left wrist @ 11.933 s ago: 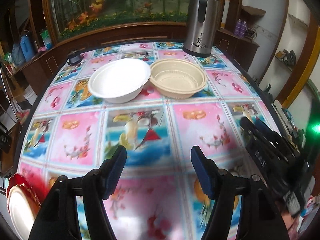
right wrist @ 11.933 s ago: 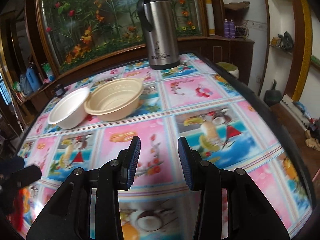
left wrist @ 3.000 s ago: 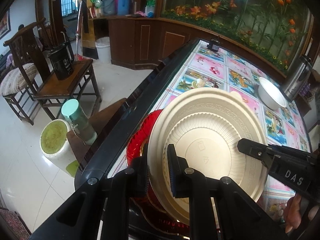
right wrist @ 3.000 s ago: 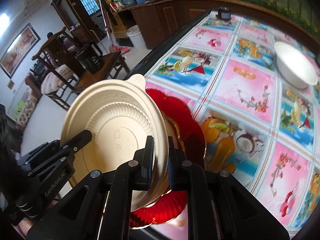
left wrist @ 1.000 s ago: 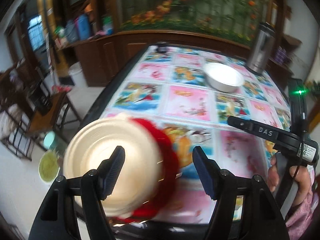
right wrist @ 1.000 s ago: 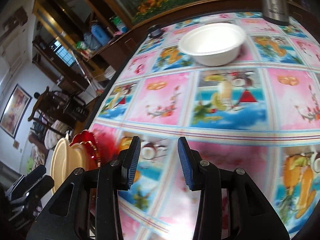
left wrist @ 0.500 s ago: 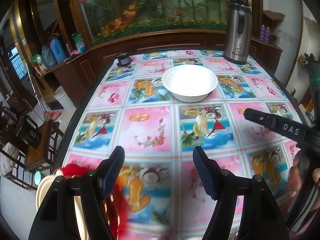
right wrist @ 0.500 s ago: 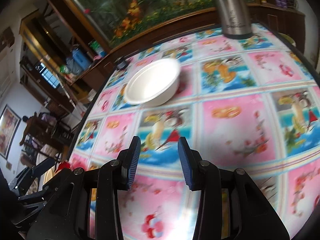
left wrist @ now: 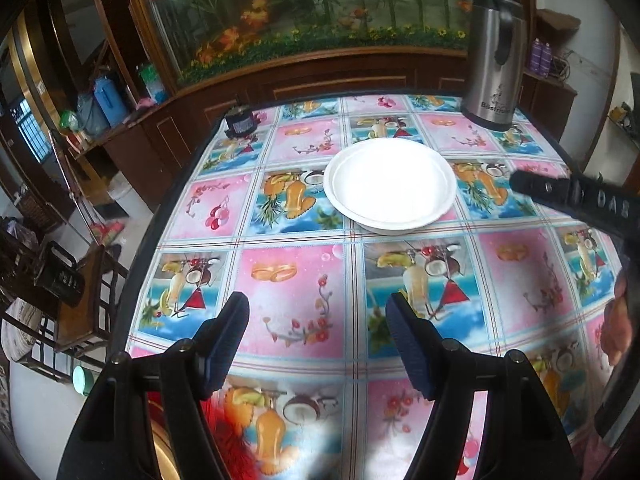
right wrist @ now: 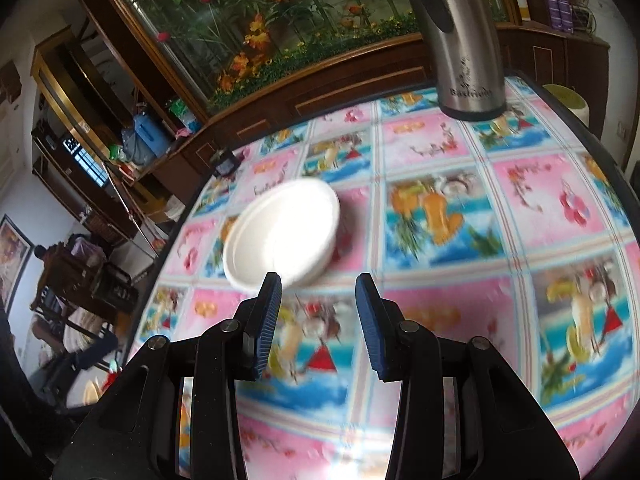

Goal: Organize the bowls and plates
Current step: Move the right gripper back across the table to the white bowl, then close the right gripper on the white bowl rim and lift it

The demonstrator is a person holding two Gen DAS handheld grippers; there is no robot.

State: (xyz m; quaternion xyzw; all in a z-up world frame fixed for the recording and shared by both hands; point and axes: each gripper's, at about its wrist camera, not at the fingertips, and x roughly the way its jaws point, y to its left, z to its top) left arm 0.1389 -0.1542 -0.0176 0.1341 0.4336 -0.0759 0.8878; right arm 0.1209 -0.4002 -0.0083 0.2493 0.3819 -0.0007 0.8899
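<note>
Both tongs now empty and clear of the beige plate gripped between them three seconds ago, that plate since set down on the red dish [left wrist: 236, 446] at the near left corner of the table [left wrist: 296, 292]. One stacking step judged done; white bowl [left wrist: 390, 186] next in line, alone mid-table, well apart from the stack. Beige bowl once beside it no longer in sight.

Left gripper [left wrist: 318, 346]: pads spread wide, nothing between them, aimed down at the tablecloth short of the bowl. Right gripper [right wrist: 318, 314]: jaws parted more narrowly, also empty, the blurred bowl [right wrist: 282, 236] just beyond its left fingertip, not touched.

Bowl round, shallow, matte white with a thin stepped rim, likely light foam or pulp, easily tipped by a one-sided pinch. Cloth glossy plastic, pink and blue squares of fruit and flowers. Steel flask [left wrist: 494, 58] tall, brushed, black-handled, upright at the far right corner. Gripper pads blue, ribbed, on black plastic arms.
</note>
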